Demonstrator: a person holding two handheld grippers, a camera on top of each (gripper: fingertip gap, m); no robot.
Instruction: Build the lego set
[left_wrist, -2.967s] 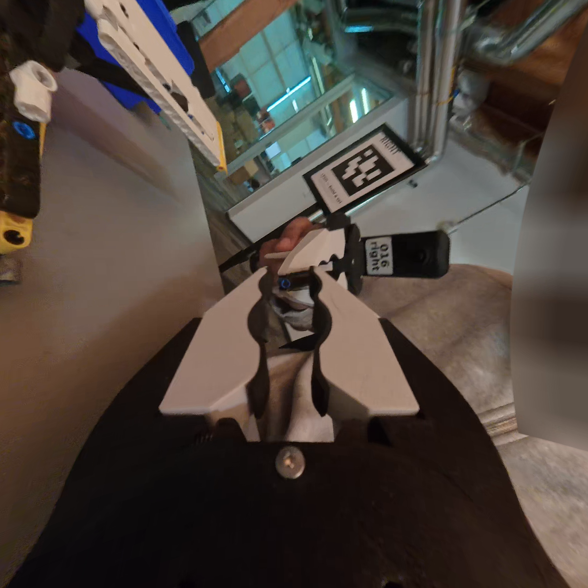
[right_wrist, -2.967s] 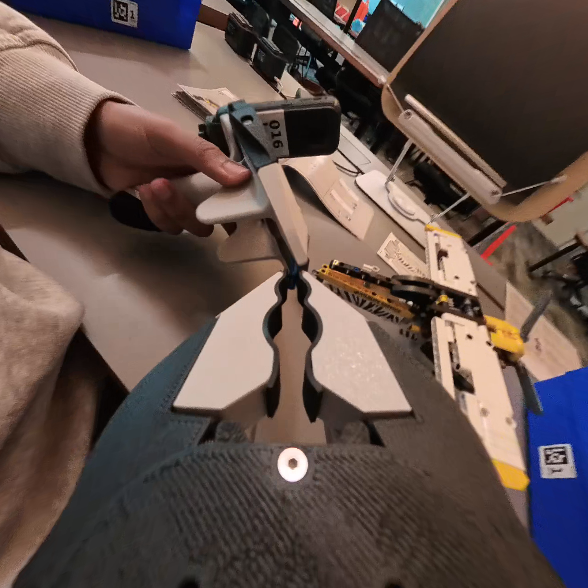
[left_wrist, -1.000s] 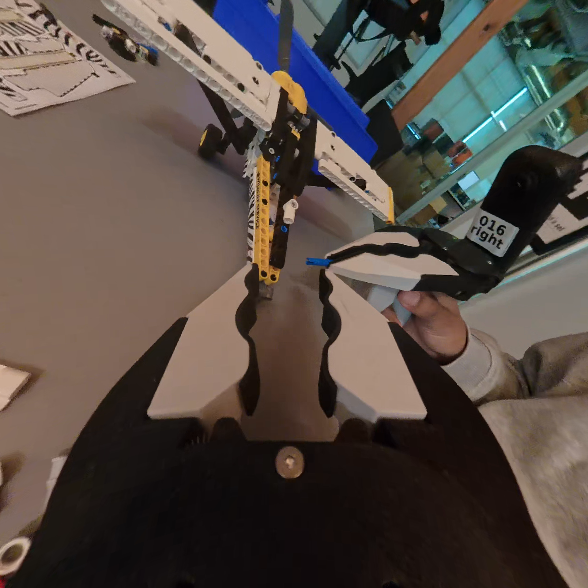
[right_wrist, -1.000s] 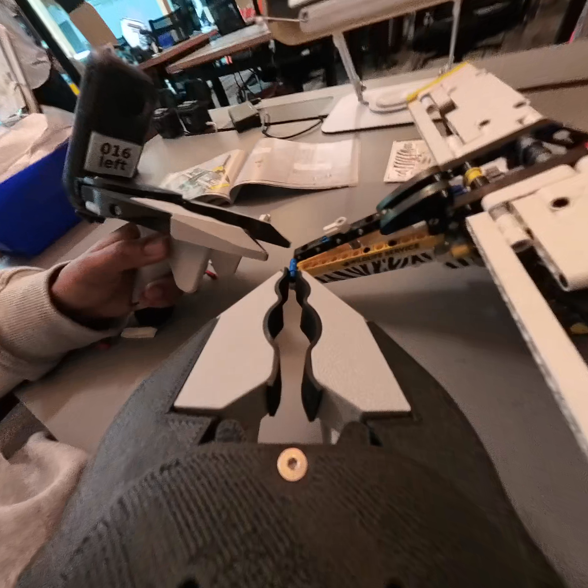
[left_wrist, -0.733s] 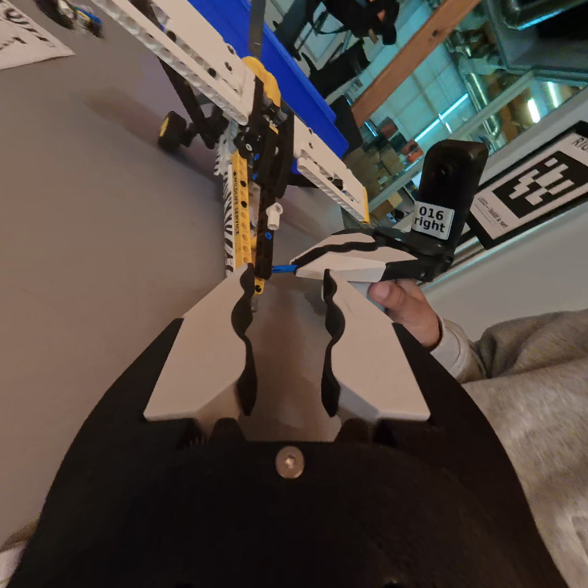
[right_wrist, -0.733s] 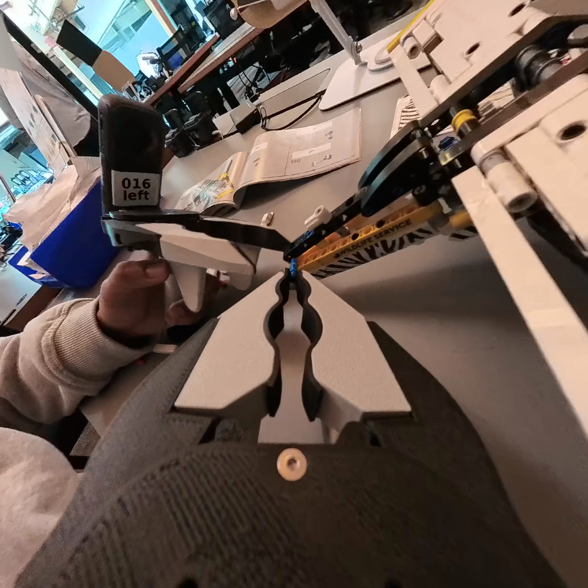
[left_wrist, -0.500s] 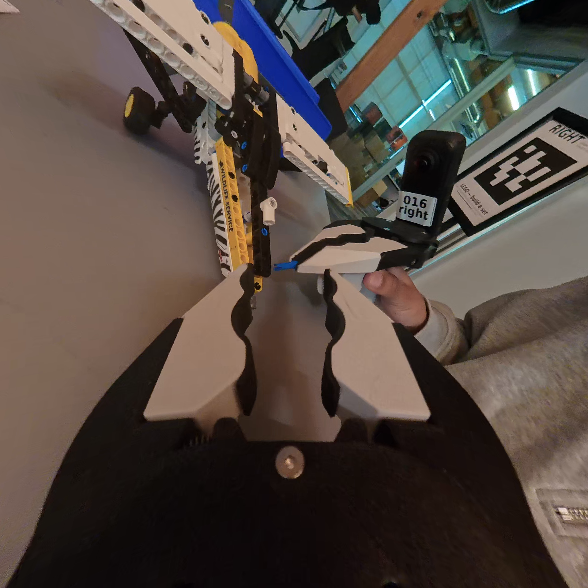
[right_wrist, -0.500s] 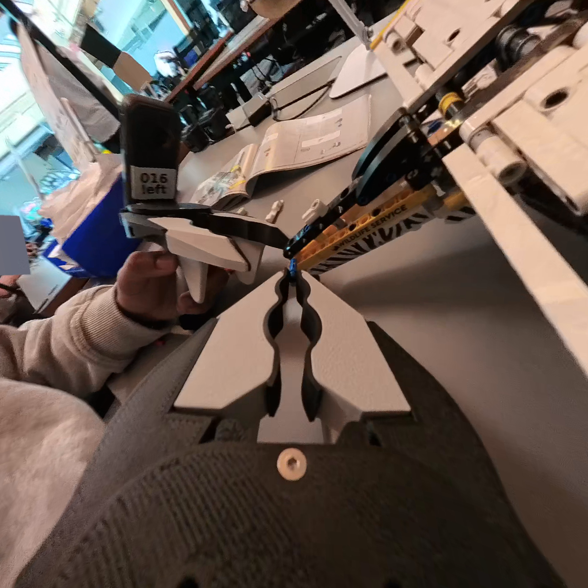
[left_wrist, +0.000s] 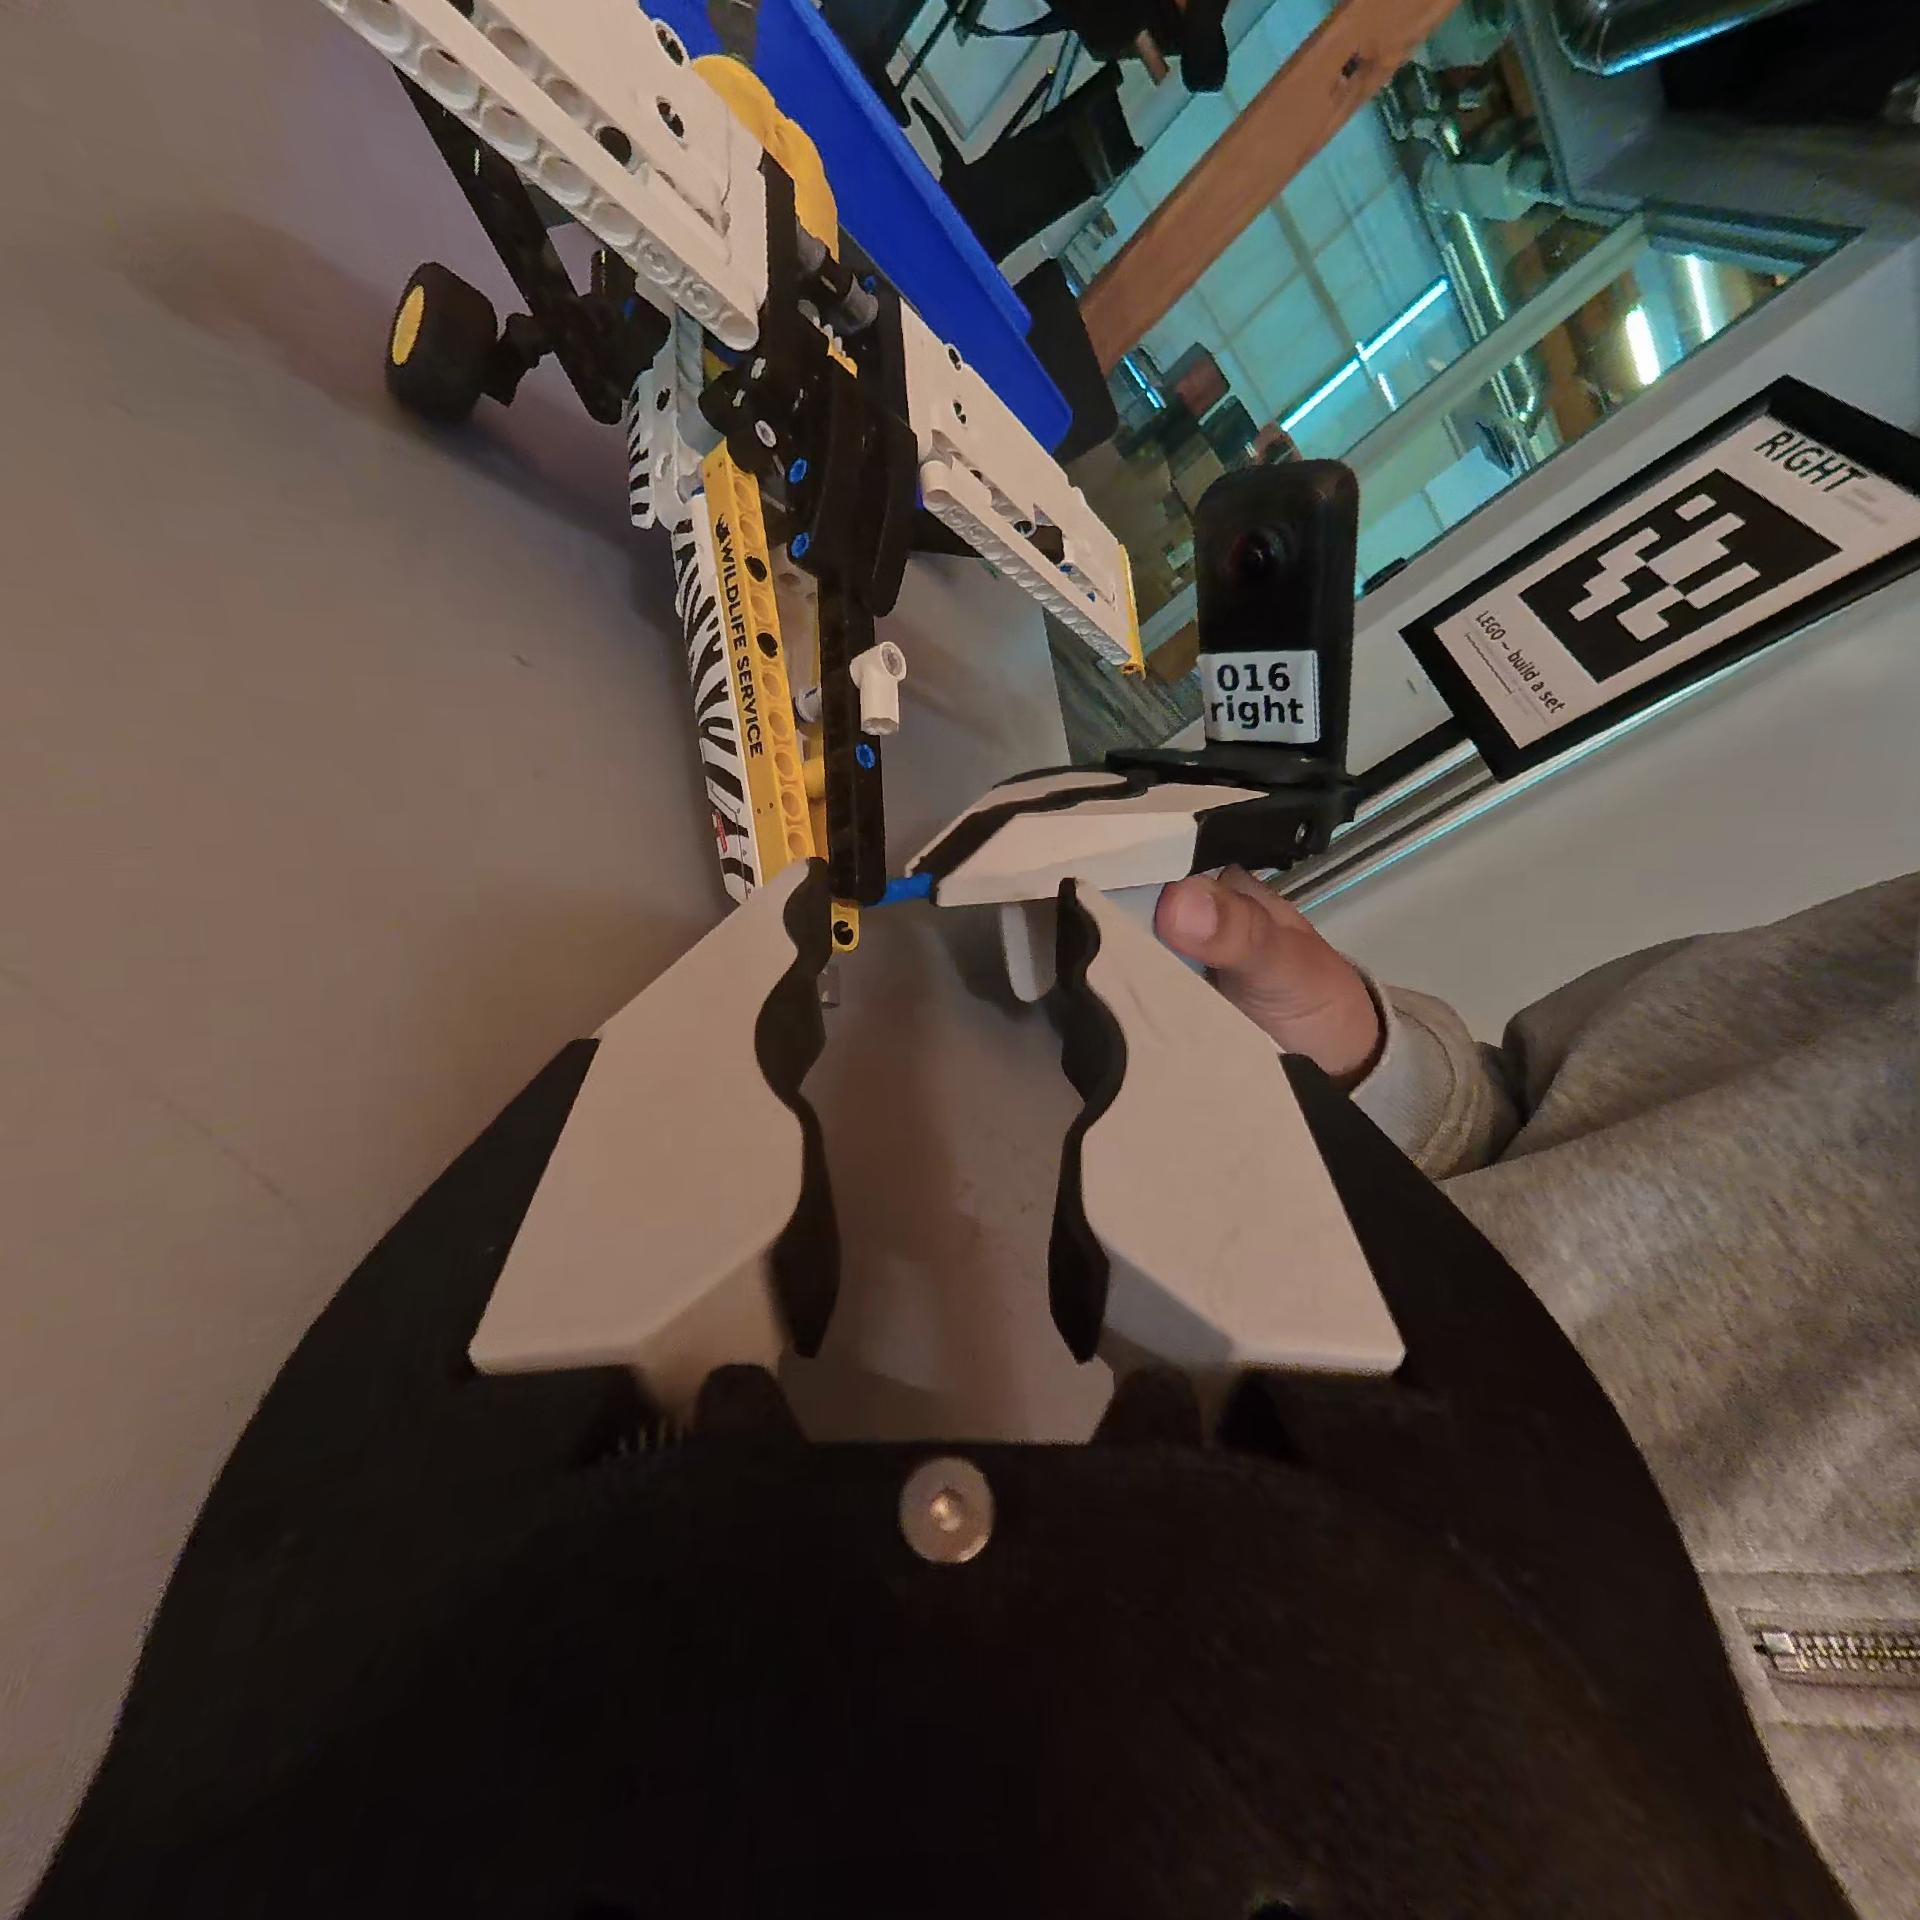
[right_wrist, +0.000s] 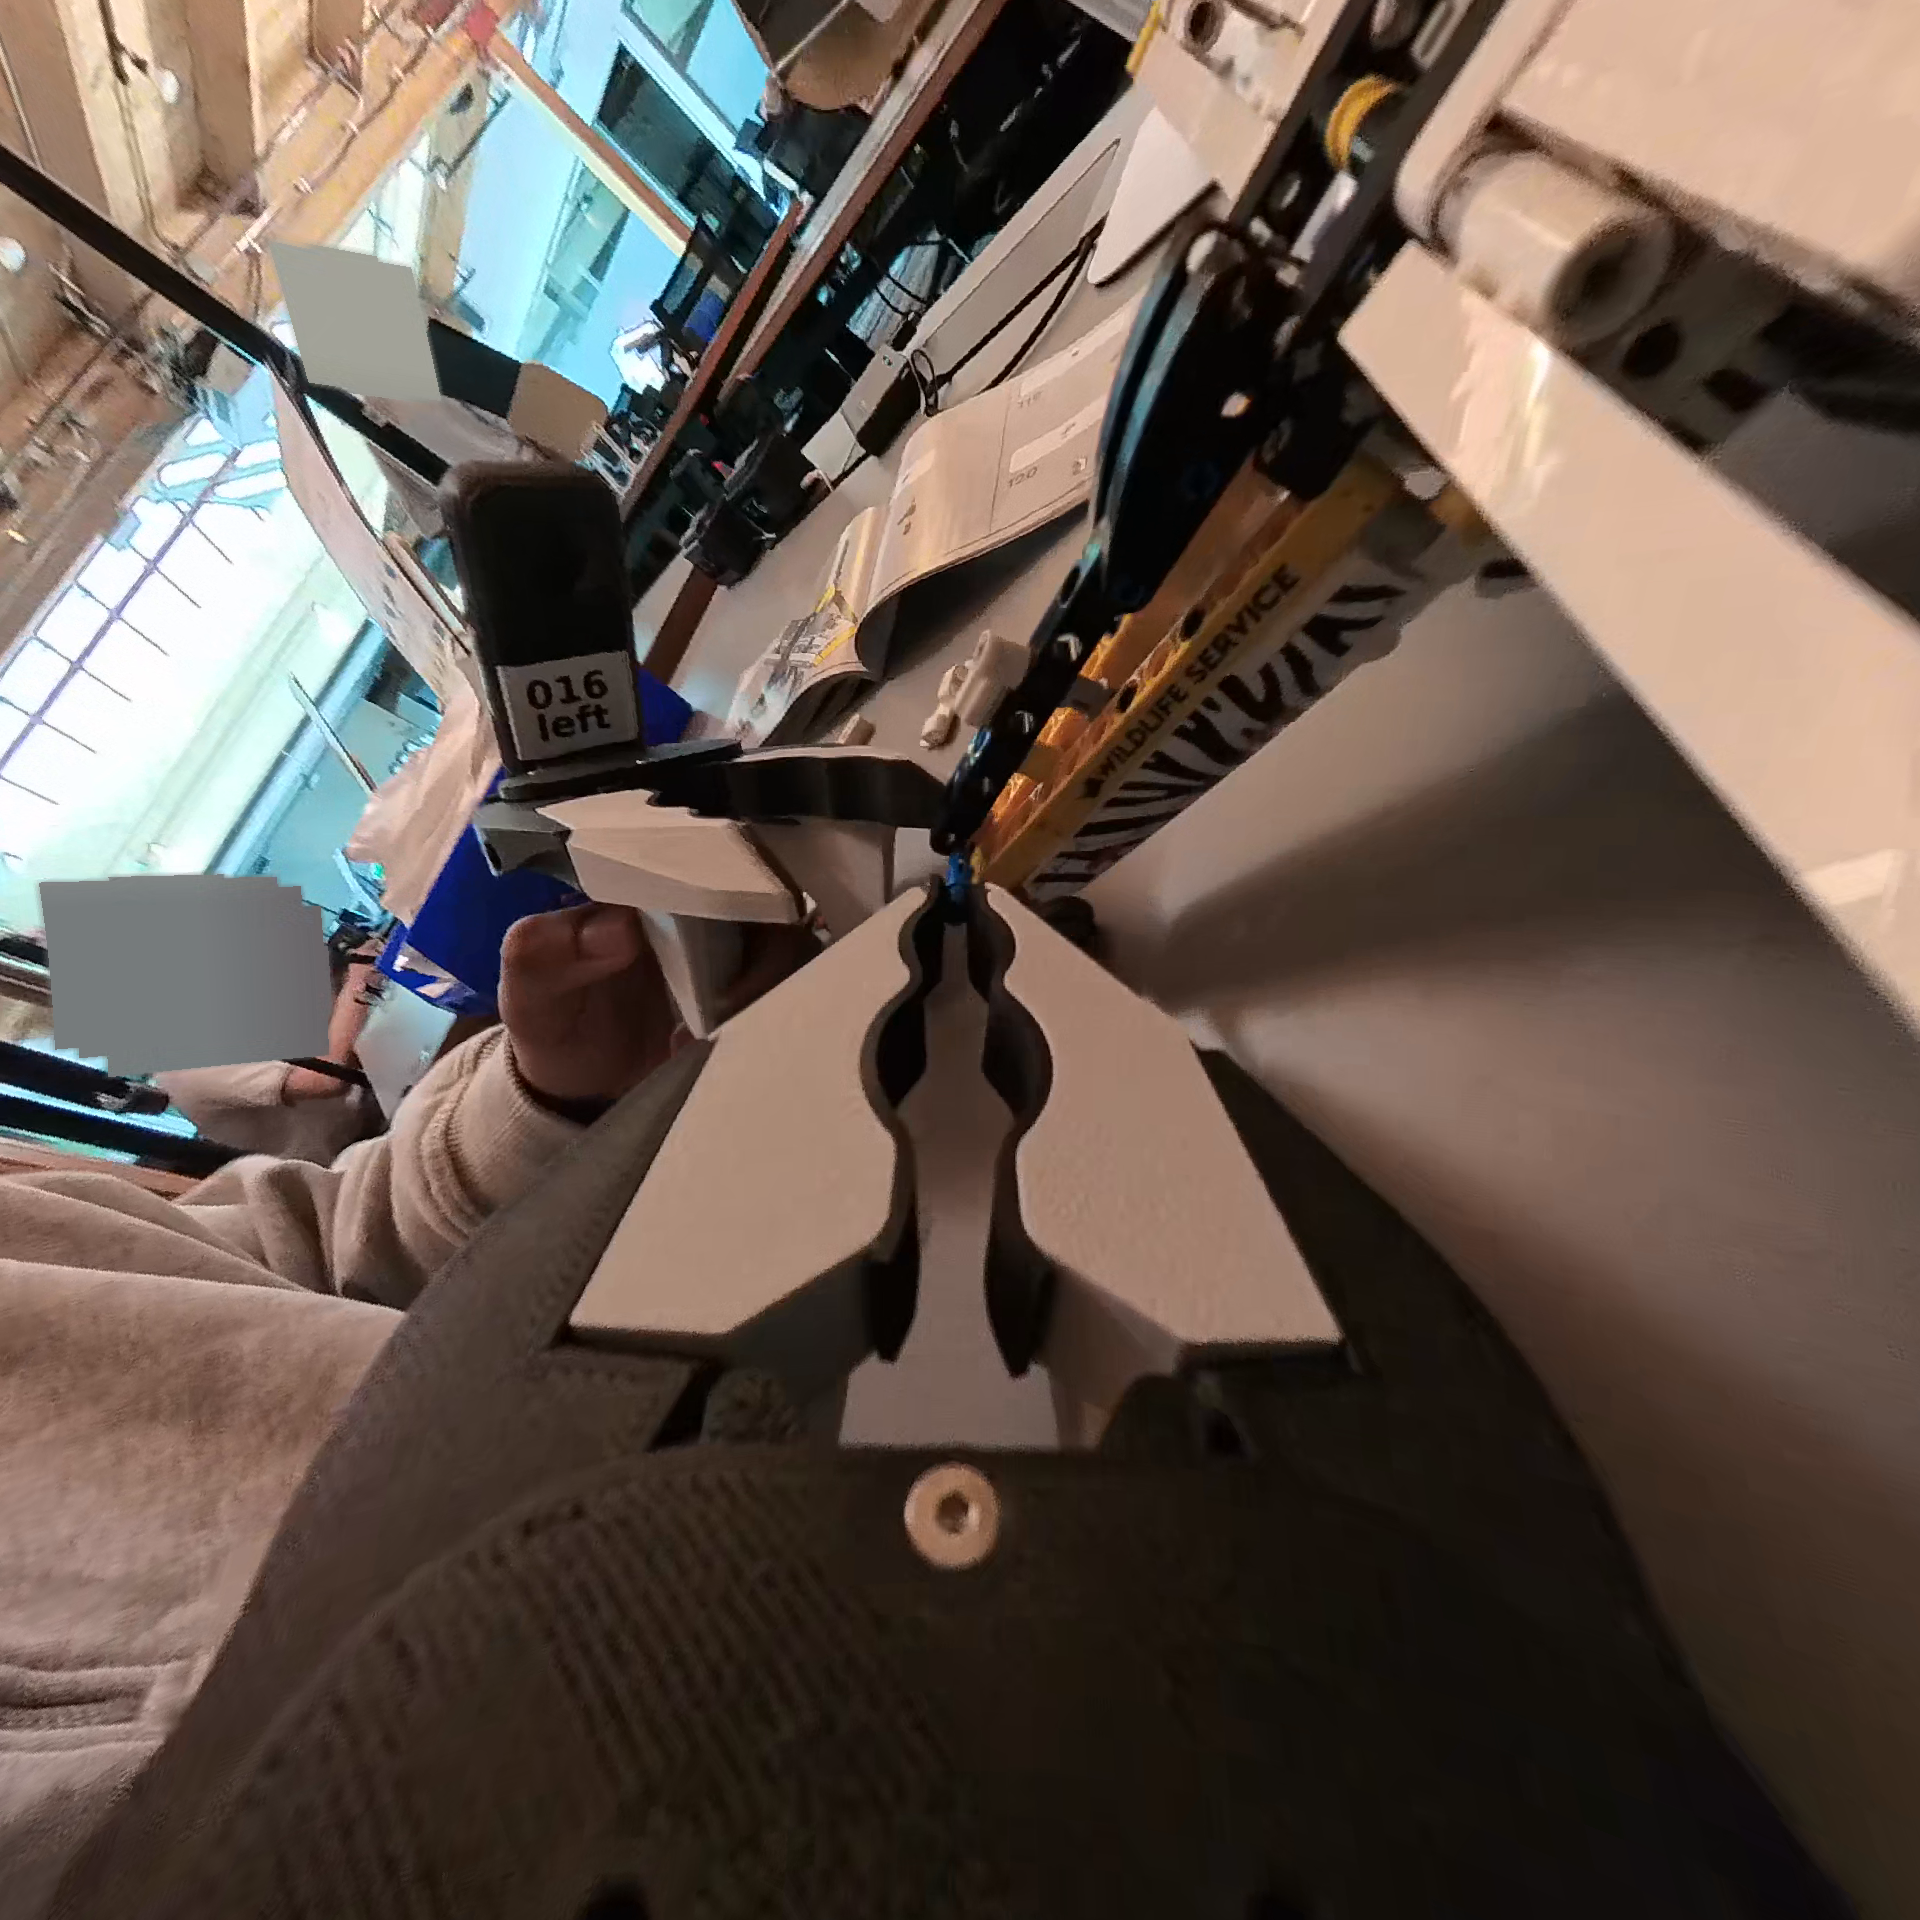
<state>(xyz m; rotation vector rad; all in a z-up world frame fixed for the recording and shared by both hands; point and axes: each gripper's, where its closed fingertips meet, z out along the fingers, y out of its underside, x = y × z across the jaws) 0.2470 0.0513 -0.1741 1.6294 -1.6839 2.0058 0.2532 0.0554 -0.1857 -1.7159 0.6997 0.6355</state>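
Observation:
The Lego plane model (left_wrist: 774, 582) stands on the grey table (left_wrist: 260, 831), with white wings, a black beam and a yellow striped tail beam (right_wrist: 1153, 696). My right gripper (right_wrist: 954, 902) is shut on a small blue pin (right_wrist: 957, 881). In the left wrist view the right gripper (left_wrist: 940, 871) holds the pin (left_wrist: 909, 886) with its tip against the near end of the black beam (left_wrist: 857, 821). My left gripper (left_wrist: 935, 909) is open and empty, its left fingertip (left_wrist: 795, 904) right beside the tail's end. The left gripper also shows in the right wrist view (right_wrist: 914, 795).
A blue bin (left_wrist: 914, 239) stands behind the model. An open instruction booklet (right_wrist: 987, 478) and small white loose parts (right_wrist: 971, 675) lie on the table beyond the tail. A framed marker sign (left_wrist: 1714, 582) stands at the right. A person's hand (left_wrist: 1268, 977) holds the right gripper. My two grippers' fingertips are within a few centimetres of each other.
Three seconds ago both grippers met at the pin away from the model. Since then the left gripper has opened, and the right gripper has carried the pin up to the black beam's end.

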